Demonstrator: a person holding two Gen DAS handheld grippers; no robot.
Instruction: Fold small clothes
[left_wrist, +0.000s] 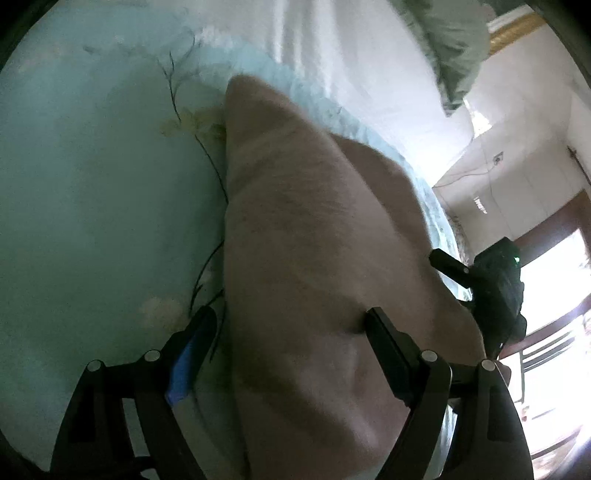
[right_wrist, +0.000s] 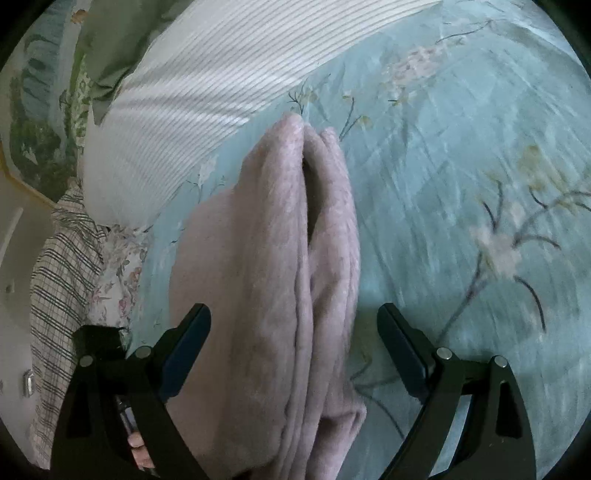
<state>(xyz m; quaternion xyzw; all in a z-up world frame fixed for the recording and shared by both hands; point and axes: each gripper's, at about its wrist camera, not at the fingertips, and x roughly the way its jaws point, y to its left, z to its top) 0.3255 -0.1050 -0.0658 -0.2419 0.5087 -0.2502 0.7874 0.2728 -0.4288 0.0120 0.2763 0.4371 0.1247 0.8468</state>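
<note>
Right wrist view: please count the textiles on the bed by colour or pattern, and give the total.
Pink folded garment: 1
White striped cloth: 1
Checked cloth: 1
Small-flower print cloth: 1
Green cloth: 1
Total: 5, all lying on the light blue floral bedsheet.
</note>
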